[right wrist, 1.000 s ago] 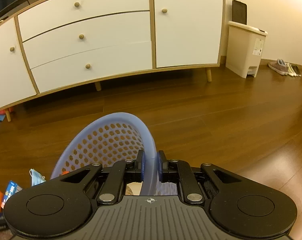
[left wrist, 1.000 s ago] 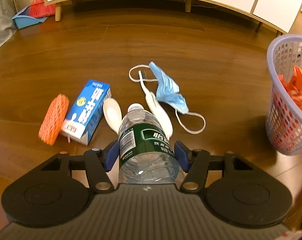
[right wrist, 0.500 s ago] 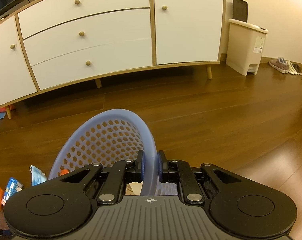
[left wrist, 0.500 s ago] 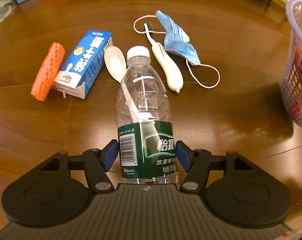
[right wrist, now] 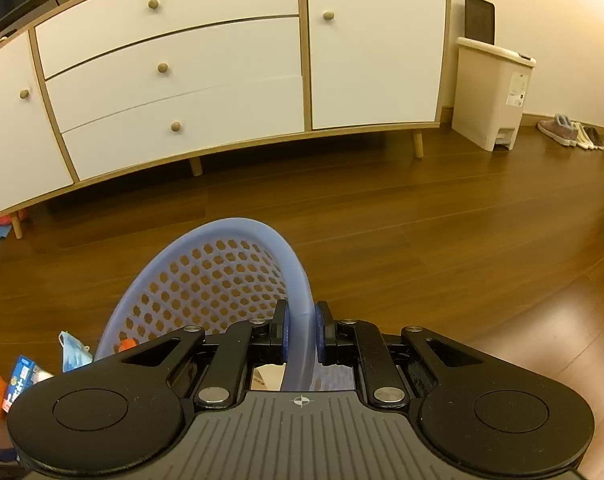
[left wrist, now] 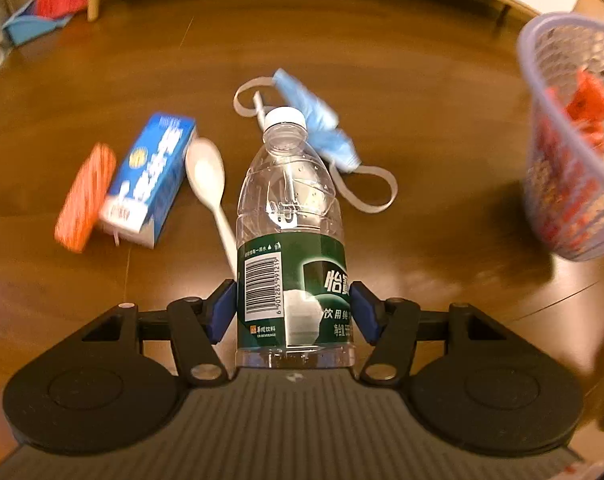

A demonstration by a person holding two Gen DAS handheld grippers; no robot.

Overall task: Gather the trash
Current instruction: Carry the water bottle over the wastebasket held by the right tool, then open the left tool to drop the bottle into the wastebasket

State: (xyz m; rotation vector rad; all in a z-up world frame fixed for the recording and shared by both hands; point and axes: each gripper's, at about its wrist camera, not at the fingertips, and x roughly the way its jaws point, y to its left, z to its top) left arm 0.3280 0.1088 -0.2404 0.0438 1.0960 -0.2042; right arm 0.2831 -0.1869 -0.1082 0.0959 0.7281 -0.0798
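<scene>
Between the blue pads of my left gripper (left wrist: pixel 294 312) sits the clear water bottle (left wrist: pixel 292 216), clamped on both sides of its green label, cap pointing away from me. It reads as held clear of the wooden floor (left wrist: pixel 441 128), with the rest of the litter spread beyond it. A white plastic spoon (left wrist: pixel 208 176) lies just left of the bottle, then a blue milk carton (left wrist: pixel 150 184) on its side, and an orange foam sleeve (left wrist: pixel 86 196) against the carton's far flank. A crumpled blue face mask (left wrist: pixel 317 120) with its loops sprawls behind the bottle's neck. Off to the right is the lilac mesh basket (left wrist: pixel 569 136), already holding some red scraps (blurred, so I can't say what they are).

My right gripper (right wrist: pixel 300 332) is pinched shut on that basket's rim (right wrist: pixel 298 280), one pad inside the wall, one outside. Past it stand a white sideboard (right wrist: pixel 206 72) and a cream pedal bin (right wrist: pixel 493 92).
</scene>
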